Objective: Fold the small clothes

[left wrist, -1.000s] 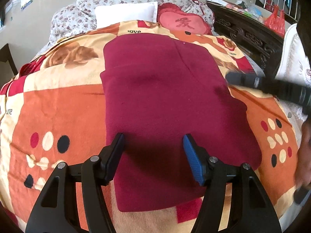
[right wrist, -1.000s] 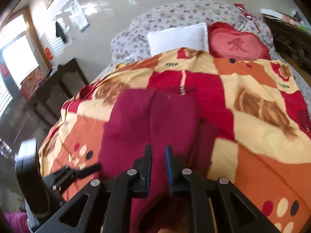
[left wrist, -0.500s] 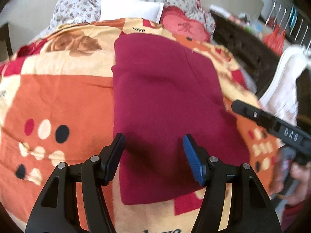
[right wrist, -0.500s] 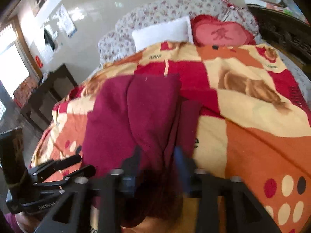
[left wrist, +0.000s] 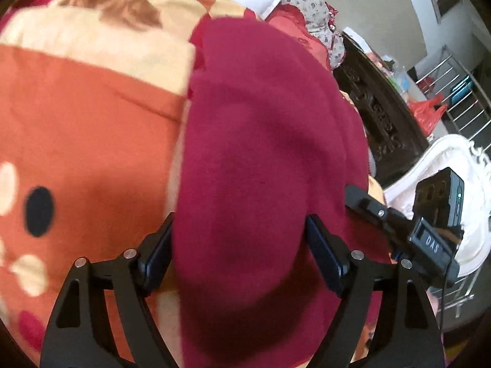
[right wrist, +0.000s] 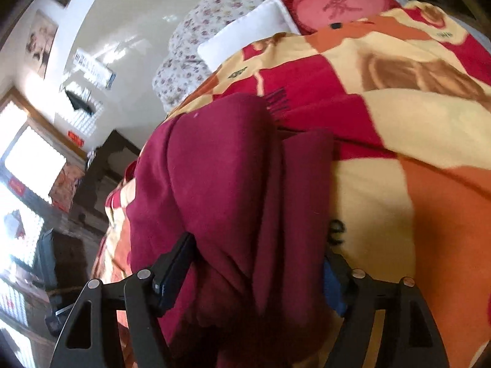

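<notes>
A dark red fleece garment (left wrist: 264, 141) lies on the patterned blanket (left wrist: 86, 141) of a bed. My left gripper (left wrist: 239, 245) is open, its fingers wide apart, with the near part of the garment bulging up between them. The other gripper's finger shows at the right of the left wrist view (left wrist: 377, 211), at the garment's right edge. In the right wrist view the garment (right wrist: 221, 190) is bunched in folds. My right gripper (right wrist: 257, 263) is open around this bunched end, one finger on each side.
A white pillow (right wrist: 245, 36) and a red heart cushion (right wrist: 340, 3) lie at the head of the bed. A dark carved headboard or cabinet (left wrist: 377, 113) and a white chair (left wrist: 445, 165) stand to the right. A dark cabinet (right wrist: 101, 165) stands to the left.
My right gripper has opened from shut, and the garment's bunched end now sits between its fingers. My left gripper has moved forward and low over the garment's near end.
</notes>
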`<state>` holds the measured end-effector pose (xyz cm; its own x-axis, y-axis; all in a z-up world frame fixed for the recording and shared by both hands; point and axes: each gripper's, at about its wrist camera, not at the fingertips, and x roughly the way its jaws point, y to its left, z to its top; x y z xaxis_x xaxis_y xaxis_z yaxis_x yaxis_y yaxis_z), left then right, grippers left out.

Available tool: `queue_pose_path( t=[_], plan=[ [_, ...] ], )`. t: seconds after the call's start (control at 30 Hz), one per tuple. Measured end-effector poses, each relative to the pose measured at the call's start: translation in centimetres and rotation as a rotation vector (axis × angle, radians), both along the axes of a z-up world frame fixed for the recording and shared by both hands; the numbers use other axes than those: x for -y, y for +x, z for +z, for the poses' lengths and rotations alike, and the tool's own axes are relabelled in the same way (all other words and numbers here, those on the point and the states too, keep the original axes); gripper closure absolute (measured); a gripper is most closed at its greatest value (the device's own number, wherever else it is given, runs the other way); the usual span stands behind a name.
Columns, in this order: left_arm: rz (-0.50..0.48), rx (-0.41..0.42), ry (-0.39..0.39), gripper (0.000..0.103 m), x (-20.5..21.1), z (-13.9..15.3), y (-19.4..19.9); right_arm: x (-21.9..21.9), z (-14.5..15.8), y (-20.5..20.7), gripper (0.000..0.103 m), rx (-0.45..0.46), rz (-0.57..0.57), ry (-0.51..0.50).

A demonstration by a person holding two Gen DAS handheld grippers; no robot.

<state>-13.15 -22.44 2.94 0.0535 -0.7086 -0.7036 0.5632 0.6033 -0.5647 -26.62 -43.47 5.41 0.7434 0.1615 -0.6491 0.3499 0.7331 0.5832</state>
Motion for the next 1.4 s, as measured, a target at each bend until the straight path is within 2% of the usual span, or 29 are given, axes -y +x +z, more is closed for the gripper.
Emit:
queue_pose_path(
  t=[0.03, 0.13, 0.2, 0.27, 0.37, 0.43, 0.5, 0.53, 0.57, 0.63, 0.7, 0.8, 0.87, 0.93, 1.0, 1.1, 1.13, 1.17, 1.2, 1.23, 1.3, 1.4],
  plan=[
    [-0.001, 0.005, 0.0, 0.022, 0.1, 0.0, -0.1, -0.2, 0.1, 0.3, 0.043, -0.007, 0.008, -0.002],
    [-0.024, 0.023, 0.001, 0.038, 0.0, 1.0, -0.6, -0.8, 0.9, 0.0, 0.058, -0.005, 0.02, -0.026],
    [-0.049, 0.022, -0.011, 0.052, -0.9, 2.4, -0.9, -1.5, 2.2, -0.7, 0.062, 0.019, 0.036, -0.026],
    [-0.063, 0.0, -0.015, 0.053, -2.7, 4.1, -1.2, -2.5, 3.5, -1.5, 0.063, 0.038, 0.064, 0.0],
    [-0.072, 0.014, 0.003, 0.052, -6.9, 6.7, -2.6, -5.4, 5.2, -2.6, 0.063, 0.052, 0.14, 0.025],
    [-0.065, 0.013, 0.018, 0.052, -9.6, 7.2, -3.4, -7.5, 5.3, -3.2, 0.063, 0.062, 0.175, 0.06],
    [-0.048, -0.009, 0.074, 0.052, -12.5, 6.2, -4.2, -9.4, 4.0, -3.5, 0.058, 0.044, 0.193, 0.124],
    [-0.041, -0.008, 0.11, 0.052, -13.4, 5.5, -4.5, -10.4, 3.0, -3.3, 0.054, -0.004, 0.213, 0.123],
    [-0.038, -0.001, 0.142, 0.052, -13.9, 4.8, -4.7, -11.3, 2.2, -3.2, 0.053, -0.062, 0.235, 0.087],
    [-0.02, 0.008, 0.226, 0.052, -14.9, 3.0, -5.2, -11.8, 2.0, -3.8, 0.053, -0.111, 0.201, -0.008],
    [0.004, -0.013, 0.195, 0.051, -16.3, 2.5, -5.4, -11.4, 3.2, -4.8, 0.053, -0.081, 0.156, -0.035],
    [0.037, 0.011, 0.195, 0.05, -17.4, 3.5, -5.7, -11.4, 6.5, -4.9, 0.053, -0.021, 0.126, -0.114],
    [0.076, 0.037, 0.184, 0.05, -17.9, 4.1, -6.1, -13.0, 8.4, -3.7, 0.053, 0.022, 0.176, -0.185],
    [0.108, 0.1, 0.187, 0.05, -18.0, 4.8, -6.1, -14.6, 8.9, -1.4, 0.053, 0.038, 0.243, -0.211],
    [0.122, 0.146, 0.21, 0.048, -18.1, 5.0, -6.2, -16.0, 8.2, 1.1, 0.057, 0.029, 0.275, -0.217],
    [0.125, 0.164, 0.234, 0.048, -17.7, 4.5, -5.5, -17.2, 5.2, 5.2, 0.061, -0.039, 0.323, -0.204],
    [0.123, 0.177, 0.242, 0.048, -17.4, 4.3, -5.4, -17.3, 4.0, 6.3, 0.065, -0.089, 0.324, -0.238],
    [0.118, 0.19, 0.253, 0.048, -16.9, 4.2, -5.3, -17.1, 2.6, 7.3, 0.076, -0.146, 0.308, -0.291],
    [0.113, 0.199, 0.259, 0.047, -16.8, 4.2, -5.3, -16.6, 1.8, 7.3, 0.081, -0.17, 0.295, -0.309],
    [0.111, 0.205, 0.258, 0.047, -16.7, 4.3, -5.4, -15.8, 1.2, 7.3, 0.081, -0.163, 0.281, -0.273],
    [0.107, 0.224, 0.269, 0.047, -16.2, 4.5, -5.5, -14.4, 1.5, 6.4, 0.081, -0.149, 0.246, -0.192],
    [0.092, 0.235, 0.285, 0.047, -15.7, 4.3, -5.7, -15.3, 4.3, 3.8, 0.079, -0.129, 0.287, -0.224]
  ],
)
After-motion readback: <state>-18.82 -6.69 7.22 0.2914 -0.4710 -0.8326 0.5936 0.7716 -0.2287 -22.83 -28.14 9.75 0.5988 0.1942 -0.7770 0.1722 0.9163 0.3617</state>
